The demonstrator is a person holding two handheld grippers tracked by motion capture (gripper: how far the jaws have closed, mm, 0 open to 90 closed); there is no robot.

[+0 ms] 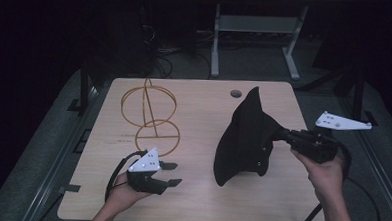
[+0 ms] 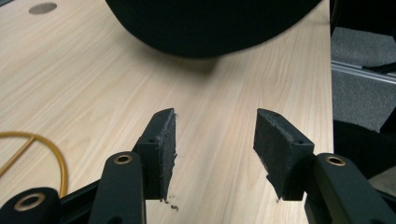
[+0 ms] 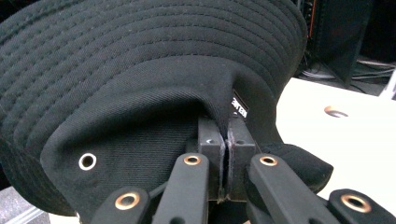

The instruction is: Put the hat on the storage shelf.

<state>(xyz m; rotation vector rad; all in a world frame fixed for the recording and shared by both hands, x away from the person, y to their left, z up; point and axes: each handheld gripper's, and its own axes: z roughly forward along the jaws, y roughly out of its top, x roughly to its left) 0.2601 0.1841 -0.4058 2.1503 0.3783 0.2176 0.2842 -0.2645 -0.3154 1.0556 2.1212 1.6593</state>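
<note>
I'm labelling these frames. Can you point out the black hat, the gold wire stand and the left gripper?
black hat (image 1: 243,137): high view, on the middle of its crown.
gold wire stand (image 1: 149,107): high view, on its upper hoop's centre post.
left gripper (image 1: 172,173): high view, midway between its open jaws.

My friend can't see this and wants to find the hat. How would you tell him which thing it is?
Start at the wooden table and look to its right half. There the right gripper is shut on a big black hat and holds it up on its edge. Its only neighbour is a thin gold wire stand made of hoops on the left half, while the hat is dark, soft cloth with a stitched brim.
</note>
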